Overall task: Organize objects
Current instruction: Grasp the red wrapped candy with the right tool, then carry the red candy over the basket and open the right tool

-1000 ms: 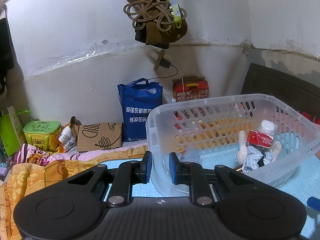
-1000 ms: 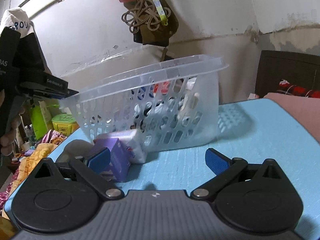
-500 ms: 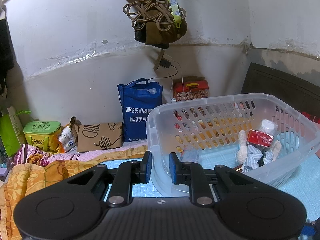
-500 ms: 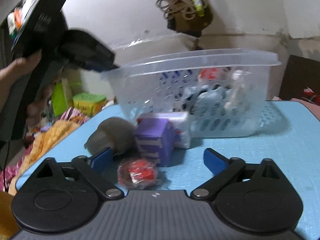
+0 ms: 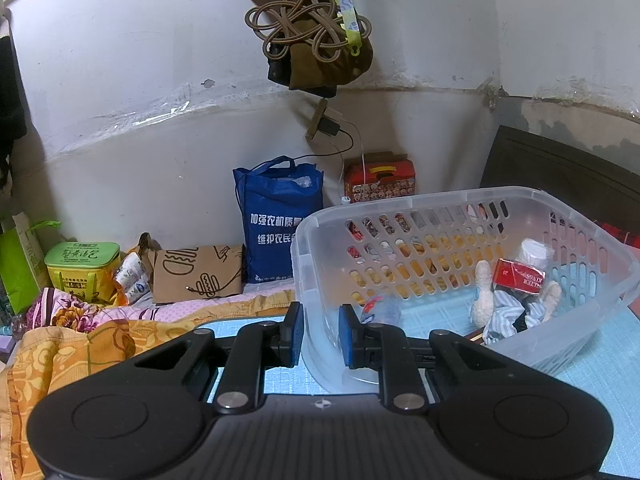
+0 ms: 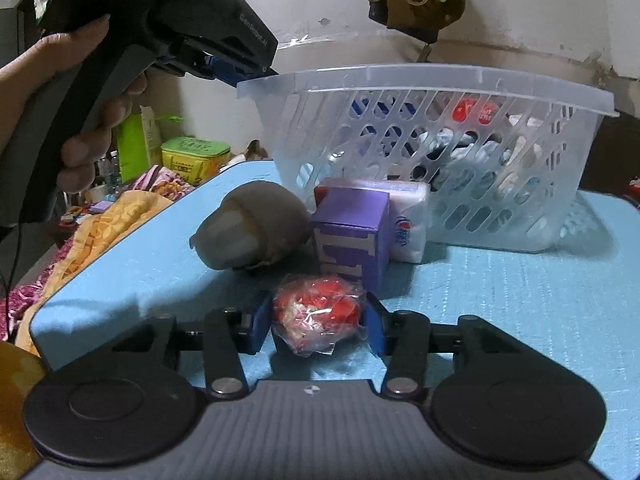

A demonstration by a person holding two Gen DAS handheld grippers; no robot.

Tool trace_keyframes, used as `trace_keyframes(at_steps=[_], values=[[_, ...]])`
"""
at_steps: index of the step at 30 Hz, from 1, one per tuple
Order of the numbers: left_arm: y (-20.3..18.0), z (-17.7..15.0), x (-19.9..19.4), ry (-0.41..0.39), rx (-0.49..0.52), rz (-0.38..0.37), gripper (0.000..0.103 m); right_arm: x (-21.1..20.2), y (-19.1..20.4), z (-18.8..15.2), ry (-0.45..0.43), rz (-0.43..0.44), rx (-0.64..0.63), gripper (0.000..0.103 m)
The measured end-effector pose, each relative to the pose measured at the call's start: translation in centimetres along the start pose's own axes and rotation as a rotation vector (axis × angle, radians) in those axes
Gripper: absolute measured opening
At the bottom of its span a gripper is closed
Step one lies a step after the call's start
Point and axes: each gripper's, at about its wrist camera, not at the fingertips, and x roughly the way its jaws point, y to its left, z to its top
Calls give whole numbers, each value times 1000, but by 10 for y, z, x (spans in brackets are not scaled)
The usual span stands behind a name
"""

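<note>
My left gripper [image 5: 319,334] is shut on the near corner rim of a clear plastic basket [image 5: 440,204]; the right wrist view shows it [image 6: 224,70] clamping the basket's [image 6: 420,76] left corner. Inside the basket lie a red cigarette pack [image 5: 519,276], a plush toy in striped cloth [image 5: 508,308] and a white bottle [image 5: 533,250]. My right gripper [image 6: 316,322] is shut on a red wrapped packet [image 6: 318,314] on the blue table [image 6: 520,292]. Behind it stand a purple box [image 6: 352,236], a white tissue pack [image 6: 408,216] and a grey rounded object [image 6: 252,230].
A blue shopping bag [image 5: 280,224], a brown paper bag [image 5: 198,274], a green tin [image 5: 82,266] and a red box [image 5: 380,182] stand by the wall. An orange floral blanket [image 5: 64,344] lies left of the table. A knotted cord [image 5: 308,26] hangs on the wall.
My right gripper moved forward around the red packet and closed on it. My left gripper stayed clamped on the basket corner.
</note>
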Motion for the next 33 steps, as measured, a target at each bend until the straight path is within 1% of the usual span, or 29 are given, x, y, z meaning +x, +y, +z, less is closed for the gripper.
trace_keyframes(at_steps=[2,6,12,17,25,33], values=[[0,0,0,0,2,1,23,-3,0,-2,-16,0,-9,51],[-1,0,0,-1,4,2,23,-14,-5,-2,-53,16,15,51],[-1,0,0,-1,6,4,23,-34,-16,0,-93,8,46,51],[-1,0,0,-1,7,5,23,-39,-28,-2,-104,-21,72,51],[-1,0,0,-1,8,5,23,-42,-44,-8,-109,-46,106,51],[-1,0,0,-1,7,5,23,-57,-54,1,-151,-49,115,51]])
